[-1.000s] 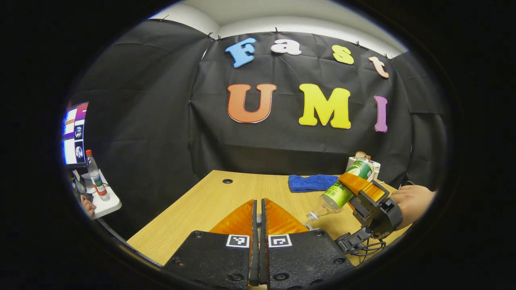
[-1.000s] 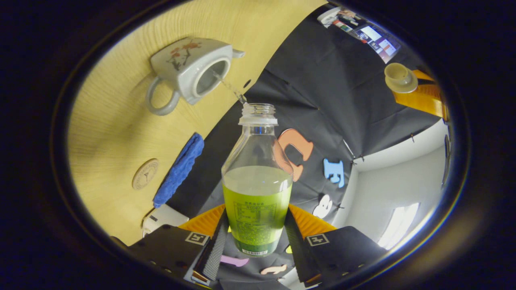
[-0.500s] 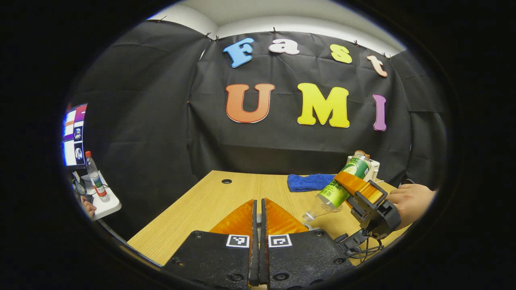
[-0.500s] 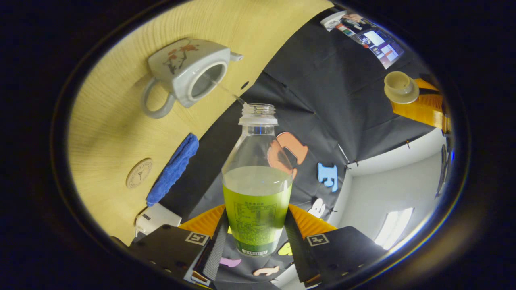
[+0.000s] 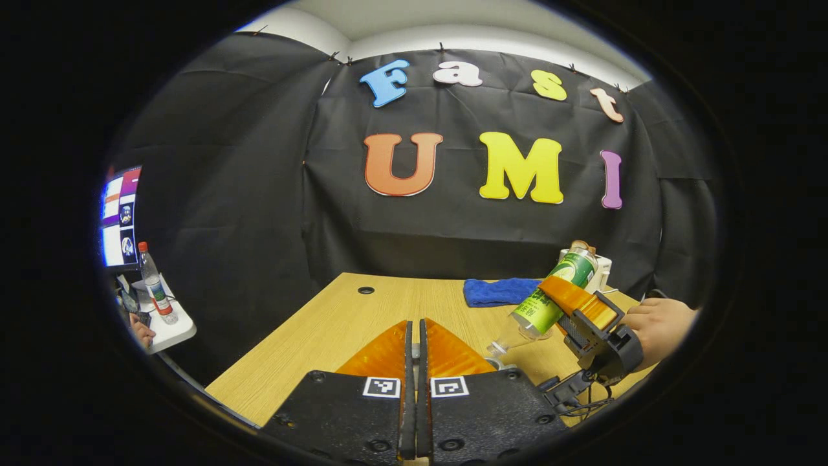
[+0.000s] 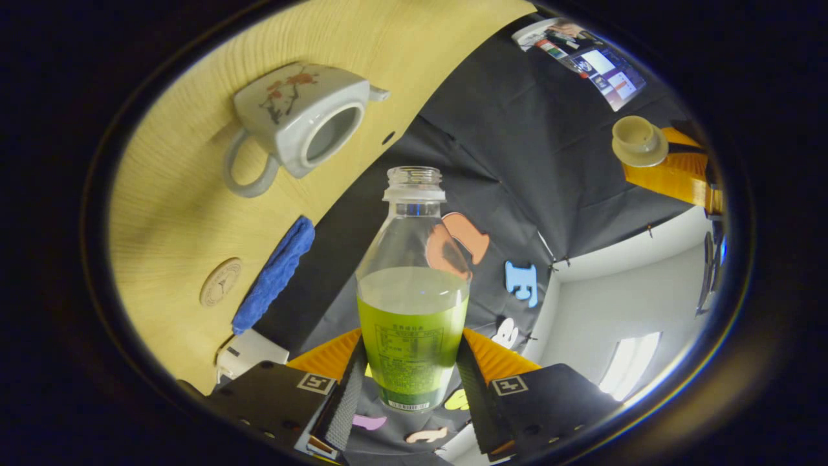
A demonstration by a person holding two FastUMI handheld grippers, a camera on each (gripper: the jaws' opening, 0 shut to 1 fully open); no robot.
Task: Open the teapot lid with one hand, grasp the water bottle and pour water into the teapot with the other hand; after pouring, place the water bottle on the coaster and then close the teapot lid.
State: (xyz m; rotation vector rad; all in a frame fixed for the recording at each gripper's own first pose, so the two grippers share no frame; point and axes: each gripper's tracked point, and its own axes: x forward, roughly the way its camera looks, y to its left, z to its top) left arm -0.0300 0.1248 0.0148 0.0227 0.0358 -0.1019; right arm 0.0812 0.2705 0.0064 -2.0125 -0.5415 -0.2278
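Right claw (image 6: 414, 382) clamps green-labelled clear plastic bottle (image 6: 413, 304); should right it w/o drips, then aim for round wooden coaster (image 6: 220, 282) lower left. Left claw (image 5: 415, 343) pinched near-shut, holds cream lid (image 6: 639, 140).

Nothing can be read with certainty: the water bottle (image 6: 413, 304) carries a green label of print too small to make out, and the round coaster (image 6: 220, 282) bears only a faint emblem.
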